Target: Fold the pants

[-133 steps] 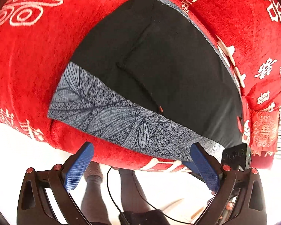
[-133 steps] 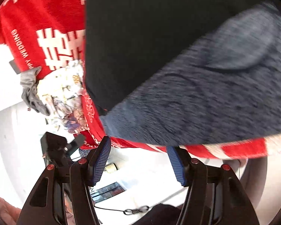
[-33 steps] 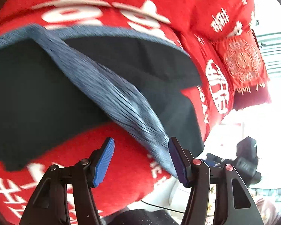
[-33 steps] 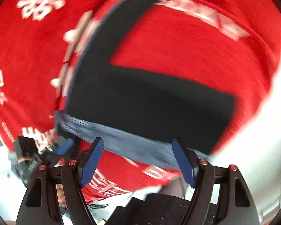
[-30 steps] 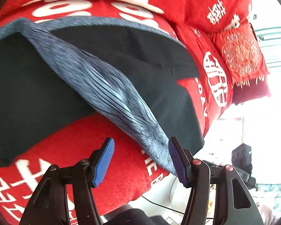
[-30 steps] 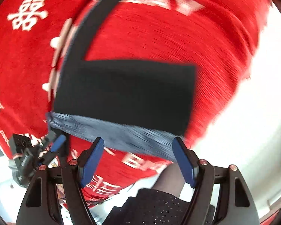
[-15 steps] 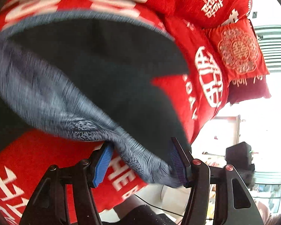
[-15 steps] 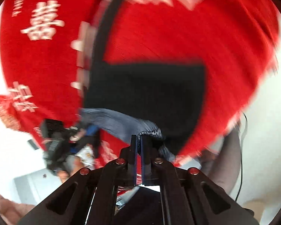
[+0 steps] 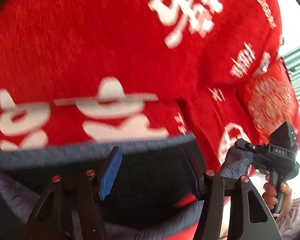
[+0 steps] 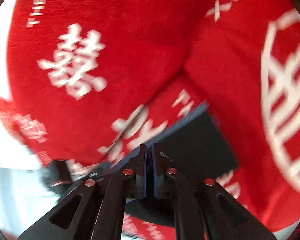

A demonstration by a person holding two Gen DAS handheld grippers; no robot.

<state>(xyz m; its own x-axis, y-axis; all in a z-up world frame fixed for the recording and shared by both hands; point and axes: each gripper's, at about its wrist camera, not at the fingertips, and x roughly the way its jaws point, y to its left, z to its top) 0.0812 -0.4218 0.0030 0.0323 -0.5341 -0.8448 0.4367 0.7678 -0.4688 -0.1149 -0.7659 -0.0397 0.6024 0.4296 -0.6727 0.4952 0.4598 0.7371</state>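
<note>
Black pants [image 9: 150,180] long axis across both grippers; right gripper [image 10: 149,172] pinching waistband, jaws easing; left gripper [image 9: 152,172] half-spread.

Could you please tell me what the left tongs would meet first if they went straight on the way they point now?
Probably the pants: their dark cloth fills the gap between the left tongs, with the red cover beyond. Blur leaves depth unclear.

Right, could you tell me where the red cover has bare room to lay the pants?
The red cover is bare beyond the pants, from their grey-blue band across to the patterned cushion. It is crowded only at the near edge, where the pants hang.
</note>
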